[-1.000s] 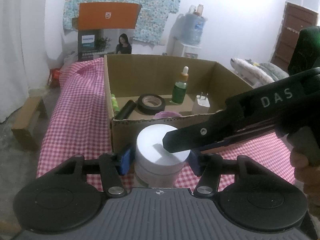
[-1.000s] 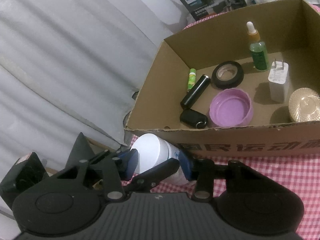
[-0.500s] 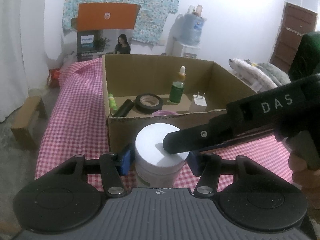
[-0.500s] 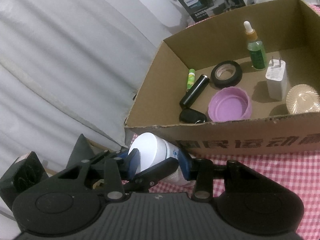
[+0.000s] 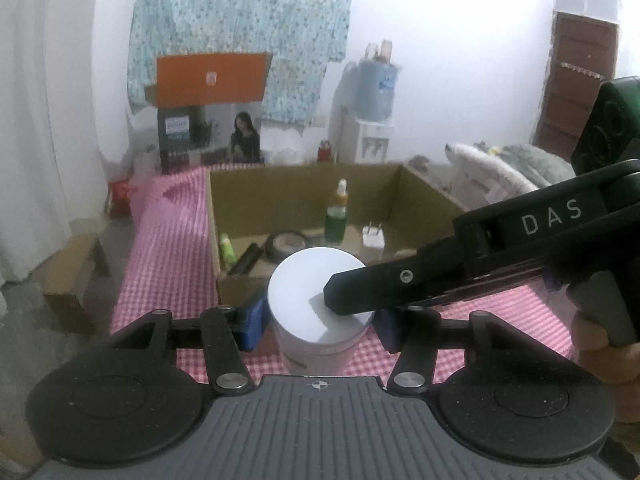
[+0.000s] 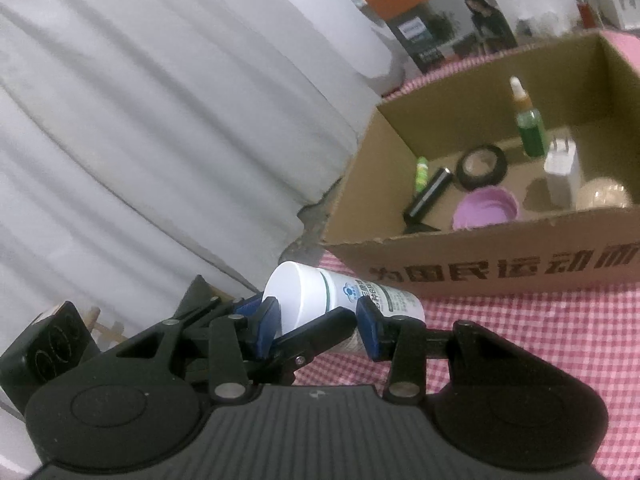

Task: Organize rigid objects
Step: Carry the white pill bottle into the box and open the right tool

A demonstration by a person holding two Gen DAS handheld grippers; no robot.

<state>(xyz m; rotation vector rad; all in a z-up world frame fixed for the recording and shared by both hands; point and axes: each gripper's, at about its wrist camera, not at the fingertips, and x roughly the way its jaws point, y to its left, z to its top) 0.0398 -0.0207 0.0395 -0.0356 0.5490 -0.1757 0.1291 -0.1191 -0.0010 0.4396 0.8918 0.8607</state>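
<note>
A white bottle with a white cap (image 5: 316,300) hangs just above the pink checked cloth (image 5: 168,264), in front of the cardboard box (image 5: 240,288). My left gripper (image 5: 320,322) is shut on it, blue pads against both sides. My right gripper (image 6: 316,320) is also shut on the bottle (image 6: 340,296), near the cap. One black finger (image 5: 380,288) of the right gripper crosses the cap in the left wrist view. The bottle's base is hidden.
The box (image 6: 480,264) holds a green dropper bottle (image 6: 530,128), a black tape roll (image 6: 482,166), a white charger (image 6: 560,160), a purple lid (image 6: 486,212) and a black cylinder (image 6: 428,194). White curtain (image 6: 160,120) hangs left. A low wooden stool (image 5: 72,276) stands beside the table.
Both grippers have risen with the bottle held between them. The cap now shows higher against the box's front wall, and the box looks farther away.
</note>
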